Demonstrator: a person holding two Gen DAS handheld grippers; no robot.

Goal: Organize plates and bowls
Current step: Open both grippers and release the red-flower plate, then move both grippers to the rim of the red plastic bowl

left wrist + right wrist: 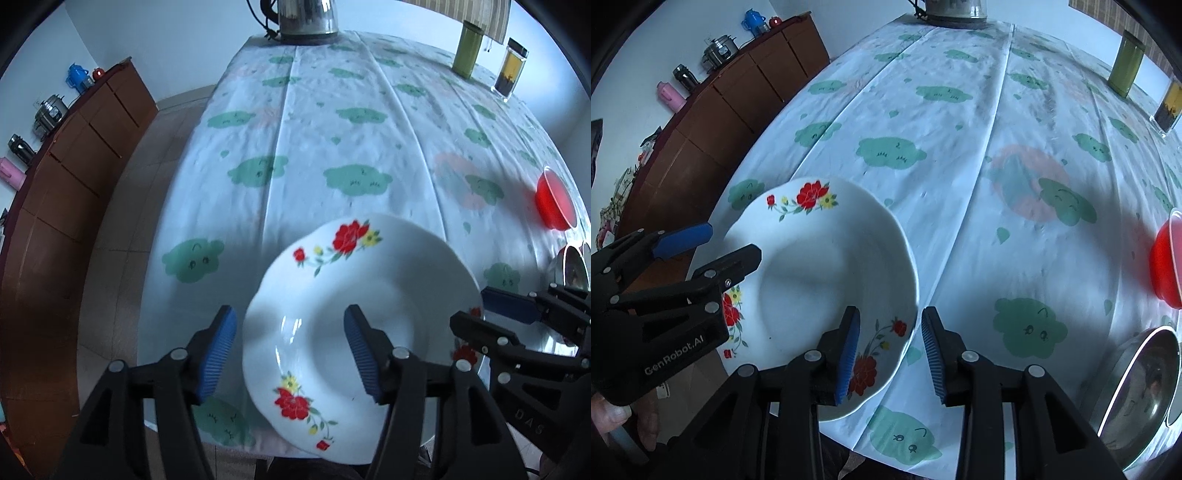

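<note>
Between both jaws: floral plate [369, 295] rim; left gripper [291, 354] parted, clear; right gripper [890, 354] narrower, not pressing

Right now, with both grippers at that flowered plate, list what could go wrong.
1. The flowered plate overhangs the table's near edge; a nudge could tip it off.
2. Left gripper and right gripper both straddle its rim with visible gaps, so lifting now may drop it.
3. The grippers sit close together and could collide.

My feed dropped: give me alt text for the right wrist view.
Right gripper straddles the near rim of a flowered white plate, pads not touching. Left gripper sits at its far-left rim; a red bowl lies right.
</note>
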